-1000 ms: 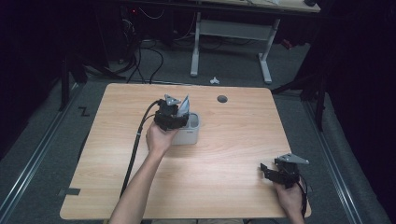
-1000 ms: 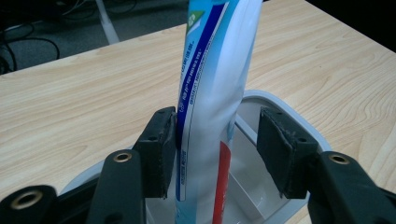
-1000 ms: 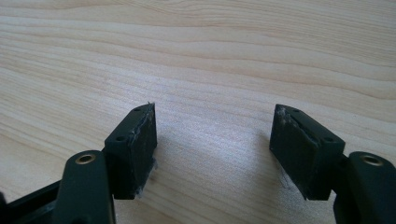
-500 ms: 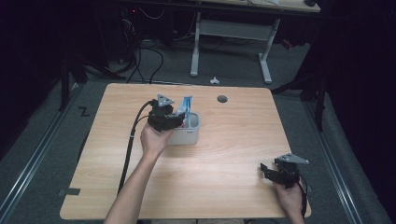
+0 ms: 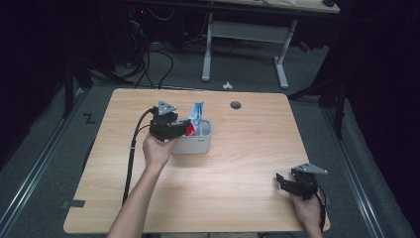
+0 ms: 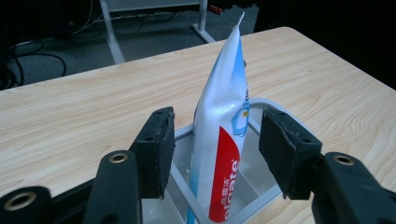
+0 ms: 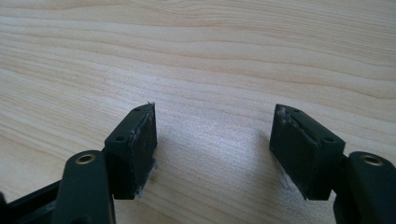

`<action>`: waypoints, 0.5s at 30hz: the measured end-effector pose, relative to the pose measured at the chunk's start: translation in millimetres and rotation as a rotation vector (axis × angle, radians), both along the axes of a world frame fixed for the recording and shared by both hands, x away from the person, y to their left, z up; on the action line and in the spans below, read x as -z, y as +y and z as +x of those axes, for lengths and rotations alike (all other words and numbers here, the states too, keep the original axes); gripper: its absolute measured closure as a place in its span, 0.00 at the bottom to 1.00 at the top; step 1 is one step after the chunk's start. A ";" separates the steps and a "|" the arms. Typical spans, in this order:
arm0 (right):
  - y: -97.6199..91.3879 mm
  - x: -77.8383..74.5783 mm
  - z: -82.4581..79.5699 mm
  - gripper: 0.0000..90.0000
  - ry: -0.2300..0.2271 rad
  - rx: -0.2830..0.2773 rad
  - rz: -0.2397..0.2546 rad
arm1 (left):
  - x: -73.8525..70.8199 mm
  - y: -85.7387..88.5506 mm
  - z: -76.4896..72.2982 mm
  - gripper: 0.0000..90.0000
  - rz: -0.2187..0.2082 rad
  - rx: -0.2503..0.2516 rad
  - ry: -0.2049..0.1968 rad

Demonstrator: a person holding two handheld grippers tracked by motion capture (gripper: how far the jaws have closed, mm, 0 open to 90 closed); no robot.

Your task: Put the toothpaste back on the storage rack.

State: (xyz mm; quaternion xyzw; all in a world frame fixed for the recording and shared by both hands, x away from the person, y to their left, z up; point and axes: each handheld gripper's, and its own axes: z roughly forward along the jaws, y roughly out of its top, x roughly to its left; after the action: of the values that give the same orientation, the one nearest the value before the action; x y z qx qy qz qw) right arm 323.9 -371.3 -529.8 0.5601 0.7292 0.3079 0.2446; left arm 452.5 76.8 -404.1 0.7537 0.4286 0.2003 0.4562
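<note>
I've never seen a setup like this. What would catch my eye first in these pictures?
Probably the toothpaste tube, red, white and blue, standing upright in a small grey bin near the middle of the wooden table. The left gripper sits right at it, its open black jaws on either side of the tube without touching. Down at the table's near right corner, the right gripper is open too, over bare wood.

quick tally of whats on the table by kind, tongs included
toothpaste tube: 1
white organizer bin: 1
handheld tongs: 2, left tongs open around the tube, right tongs open over bare wood
total: 4
</note>
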 end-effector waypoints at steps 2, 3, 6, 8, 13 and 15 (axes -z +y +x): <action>0.0 0.0 0.0 0.36 0.000 0.000 0.000 | -1.0 4.0 -1.8 0.51 -0.008 -0.005 -0.002; -0.1 0.0 0.0 0.36 0.000 -0.001 0.000 | -1.5 5.5 -2.3 0.51 -0.012 -0.007 -0.002; 0.0 0.0 0.0 0.36 0.000 0.000 0.000 | -3.0 9.2 -4.0 0.51 -0.016 -0.011 -0.002; 0.0 0.0 0.0 0.36 0.000 0.000 0.000 | -3.9 11.6 -5.4 0.52 -0.014 -0.011 -0.005; 0.0 0.0 0.0 0.35 0.000 0.000 0.000 | -5.7 16.3 -8.9 0.52 -0.021 -0.016 -0.013; 0.0 0.0 0.0 0.35 0.000 0.000 -0.001 | -6.3 18.5 -10.0 0.52 -0.024 -0.019 -0.016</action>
State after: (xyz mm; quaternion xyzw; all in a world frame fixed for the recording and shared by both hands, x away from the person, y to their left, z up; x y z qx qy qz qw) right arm 323.9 -371.3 -529.8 0.5598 0.7294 0.3077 0.2448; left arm 442.6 95.3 -397.8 0.7424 0.4344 0.2052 0.4668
